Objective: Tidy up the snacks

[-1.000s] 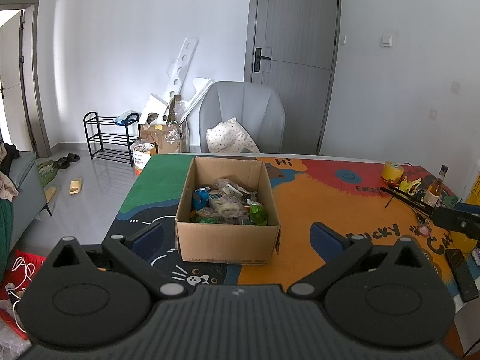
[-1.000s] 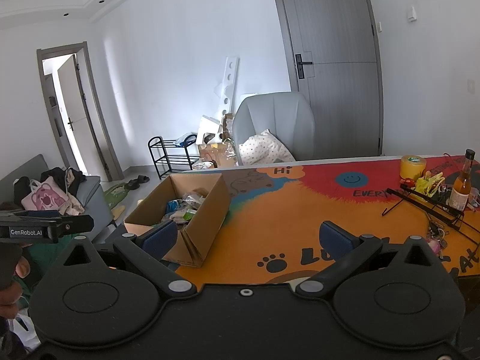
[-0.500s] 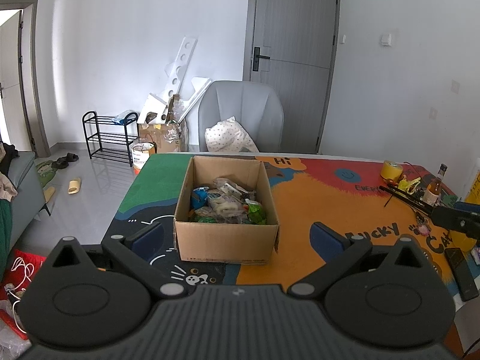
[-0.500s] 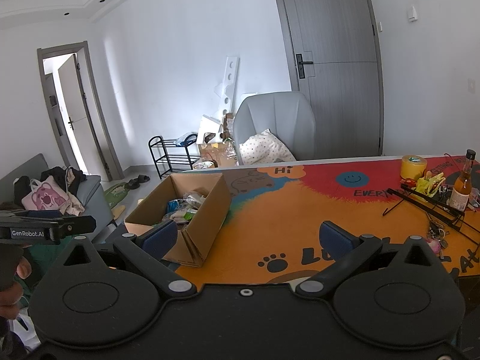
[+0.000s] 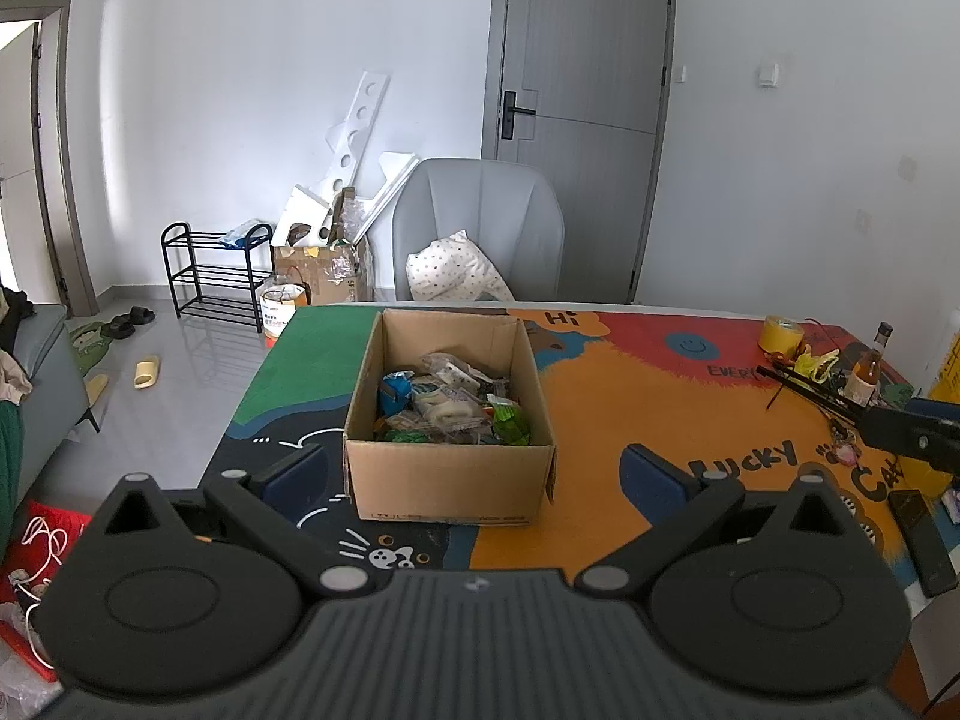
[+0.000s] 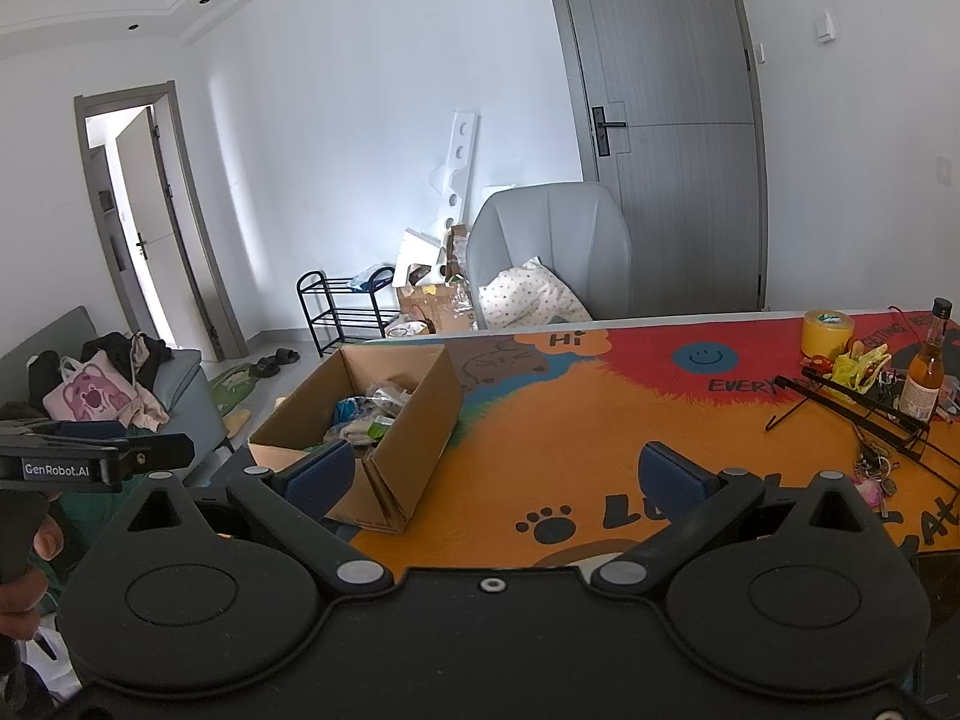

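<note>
"GenRobot.AI" – left gripper (image 6: 96, 468); "Hi" – mat (image 6: 570, 338)

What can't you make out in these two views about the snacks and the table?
- Snack packets in the cardboard box: too small and jumbled in the left wrist view to name or count; the box wall hides most in the right wrist view.
- Table mat near edge: covered by each hand-held gripper body.
- Bottle label: too small to read.

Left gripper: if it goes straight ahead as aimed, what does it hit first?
Probably the near wall of the cardboard box, which sits centred between the open fingers of the left gripper. Nothing shows between them, though depth is hard to judge.
</note>
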### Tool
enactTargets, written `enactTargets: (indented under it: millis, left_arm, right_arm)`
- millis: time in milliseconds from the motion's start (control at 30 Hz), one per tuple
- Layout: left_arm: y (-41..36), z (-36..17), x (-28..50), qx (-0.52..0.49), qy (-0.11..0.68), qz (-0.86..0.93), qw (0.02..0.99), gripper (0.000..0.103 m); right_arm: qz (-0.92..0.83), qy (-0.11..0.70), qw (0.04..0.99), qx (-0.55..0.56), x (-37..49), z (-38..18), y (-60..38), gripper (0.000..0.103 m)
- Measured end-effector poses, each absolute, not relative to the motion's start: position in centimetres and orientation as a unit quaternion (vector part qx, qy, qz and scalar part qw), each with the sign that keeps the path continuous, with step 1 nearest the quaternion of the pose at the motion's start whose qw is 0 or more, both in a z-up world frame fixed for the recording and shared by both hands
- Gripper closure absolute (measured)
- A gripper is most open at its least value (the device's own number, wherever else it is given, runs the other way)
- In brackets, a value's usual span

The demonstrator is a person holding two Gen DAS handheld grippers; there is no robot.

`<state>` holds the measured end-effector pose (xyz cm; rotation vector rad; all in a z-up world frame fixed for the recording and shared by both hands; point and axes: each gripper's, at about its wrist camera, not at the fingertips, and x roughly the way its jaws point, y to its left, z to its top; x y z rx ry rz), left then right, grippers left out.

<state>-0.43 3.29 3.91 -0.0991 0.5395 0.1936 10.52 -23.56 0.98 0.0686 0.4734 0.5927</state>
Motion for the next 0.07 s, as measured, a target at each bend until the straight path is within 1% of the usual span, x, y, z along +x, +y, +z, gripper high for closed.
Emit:
enactTargets:
  millis: [67]
  left_arm:
    - [3.28,3.85,-0.37,-0.048,0.267,0.095,0.958,0.0]
  right_arm:
    - [0.289,0.231,0.929,0.033,10.53,1.01,-23.56,0.0]
